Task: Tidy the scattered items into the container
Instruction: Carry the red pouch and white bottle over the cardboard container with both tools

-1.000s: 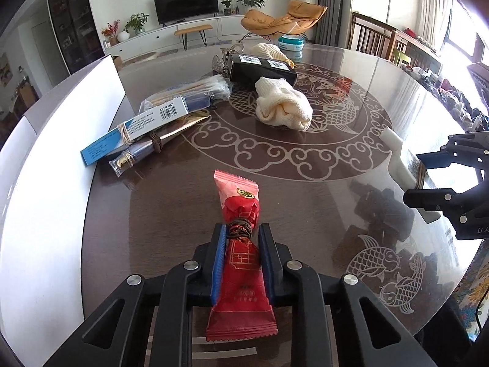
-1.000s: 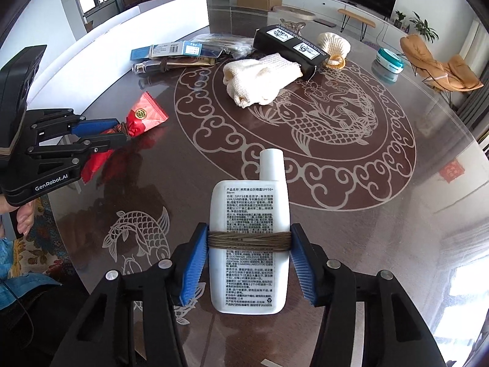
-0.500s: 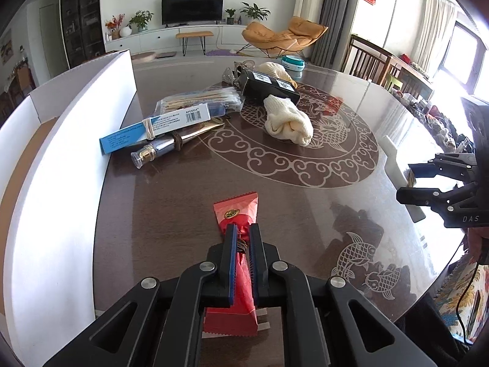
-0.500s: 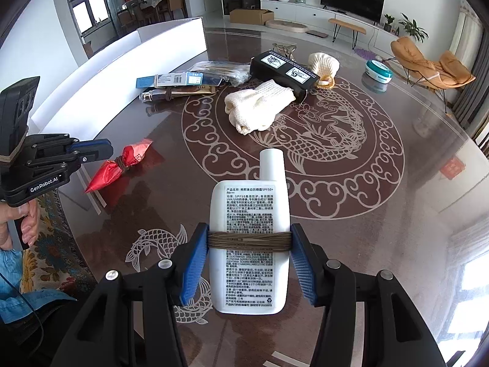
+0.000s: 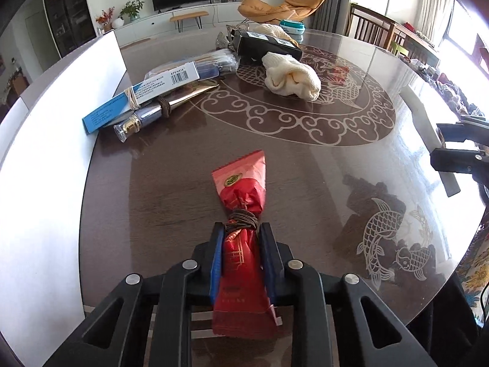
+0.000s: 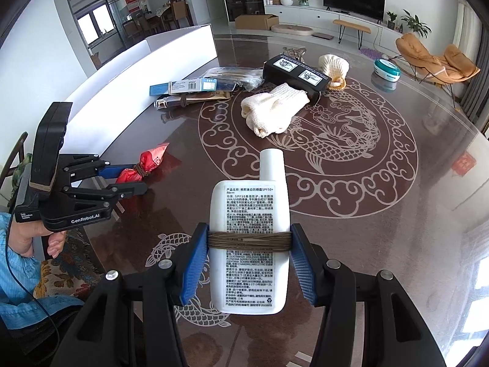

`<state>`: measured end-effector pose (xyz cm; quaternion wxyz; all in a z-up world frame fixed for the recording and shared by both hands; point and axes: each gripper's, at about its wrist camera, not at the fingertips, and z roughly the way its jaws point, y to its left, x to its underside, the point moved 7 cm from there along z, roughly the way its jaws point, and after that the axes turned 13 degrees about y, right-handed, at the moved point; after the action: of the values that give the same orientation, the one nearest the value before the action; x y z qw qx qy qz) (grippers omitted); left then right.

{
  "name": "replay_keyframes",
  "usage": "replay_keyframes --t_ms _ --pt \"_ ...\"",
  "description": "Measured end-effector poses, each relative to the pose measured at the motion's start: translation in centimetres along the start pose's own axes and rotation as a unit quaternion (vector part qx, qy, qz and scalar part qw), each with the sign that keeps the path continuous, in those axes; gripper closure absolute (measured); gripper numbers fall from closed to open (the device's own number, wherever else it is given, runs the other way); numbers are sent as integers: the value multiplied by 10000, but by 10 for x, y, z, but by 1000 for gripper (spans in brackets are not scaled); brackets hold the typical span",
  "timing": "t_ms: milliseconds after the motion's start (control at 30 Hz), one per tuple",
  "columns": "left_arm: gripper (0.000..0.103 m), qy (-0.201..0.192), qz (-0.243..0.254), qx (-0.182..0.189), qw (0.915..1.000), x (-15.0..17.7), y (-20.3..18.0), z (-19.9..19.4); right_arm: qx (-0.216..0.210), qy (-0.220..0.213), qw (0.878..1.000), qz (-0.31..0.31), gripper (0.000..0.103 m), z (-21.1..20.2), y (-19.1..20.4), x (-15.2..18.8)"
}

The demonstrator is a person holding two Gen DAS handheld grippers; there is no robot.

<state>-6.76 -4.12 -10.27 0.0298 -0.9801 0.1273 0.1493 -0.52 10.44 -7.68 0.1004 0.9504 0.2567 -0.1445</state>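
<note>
My left gripper (image 5: 241, 229) is shut on a red snack packet (image 5: 240, 244) bound with brown cord, held above the table near its left front edge; it also shows in the right wrist view (image 6: 143, 165). My right gripper (image 6: 249, 238) is shut on a white sunscreen bottle (image 6: 249, 244) wrapped with brown cord, held above the table. The white container (image 5: 45, 159) runs along the table's left side, its wall also in the right wrist view (image 6: 146, 82).
On the round glass table (image 5: 305, 168) lie a blue-white box (image 5: 143, 94), a metallic tube (image 5: 162, 110), a clear bag of sticks (image 5: 214, 61), a cream cloth (image 5: 290, 76), a black box (image 5: 266, 44), and a teal tin (image 6: 386, 68).
The left gripper has moved forward and lower over the table with the red packet, nearer the white container. The right gripper has lifted and pulled back a little with the bottle.
</note>
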Motion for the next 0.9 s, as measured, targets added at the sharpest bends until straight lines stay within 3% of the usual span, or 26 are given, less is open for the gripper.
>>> replay_keyframes --t_ms 233,400,600,733,833,900 --pt "85 -618 -458 419 9962 -5 17 -47 -115 -109 9998 97 49 -9 7 -8" --pt "85 -1153 -738 529 9892 -7 56 -108 -358 -262 9990 -64 49 -18 43 -39" --pt "85 -1415 -1557 -119 9775 15 172 -153 -977 -544 9912 -712 49 -23 149 -115" --pt "85 -1210 -2298 -397 9649 37 254 -147 -1404 -694 9800 -1227 49 -18 241 -168" --pt "85 -1002 -2637 -556 9578 50 293 -134 -1698 -656 9725 -1454 49 -2 305 -199" --pt "85 -867 -2767 -613 9551 55 308 -124 -1563 -568 9723 -1641 49 18 337 -210"
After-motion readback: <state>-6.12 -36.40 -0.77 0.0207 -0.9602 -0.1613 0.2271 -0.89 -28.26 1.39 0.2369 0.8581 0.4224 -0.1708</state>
